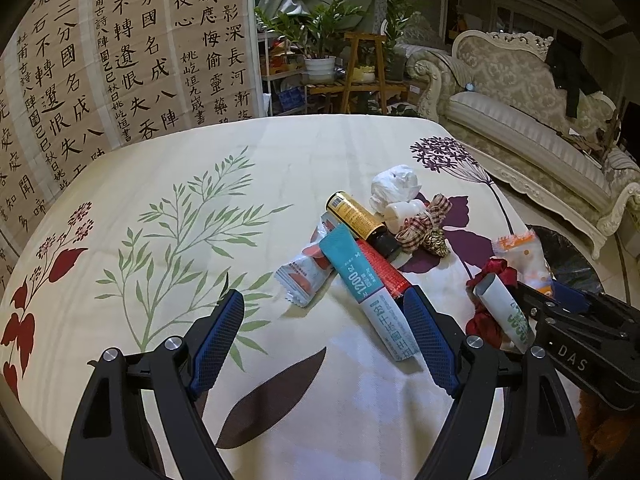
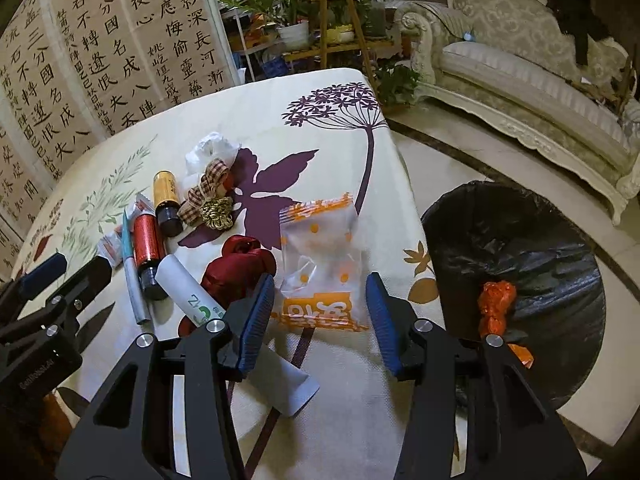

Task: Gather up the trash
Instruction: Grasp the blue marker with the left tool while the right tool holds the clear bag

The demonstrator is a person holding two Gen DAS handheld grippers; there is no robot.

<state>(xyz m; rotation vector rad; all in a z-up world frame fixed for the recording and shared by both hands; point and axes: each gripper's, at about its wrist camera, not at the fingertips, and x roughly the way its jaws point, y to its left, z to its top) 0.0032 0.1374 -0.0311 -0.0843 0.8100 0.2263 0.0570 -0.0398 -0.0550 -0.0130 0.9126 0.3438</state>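
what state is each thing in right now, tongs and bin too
left tongs: open, nothing between them
right tongs: open, astride the orange wrapper, pads clear of it
orange wrapper: flat on the tablecloth, empty-looking
amber bottle: lying on its side, capped
white tube: lying down, partly under the right tongs
trash bin: lined with a black bag, orange trash inside

Two wrist fisheyes look steeply down, close over the bench (image 1: 280, 152); both share the litter pile, calligraphy screen (image 2: 100, 60) and sofa (image 1: 520, 92) beyond.
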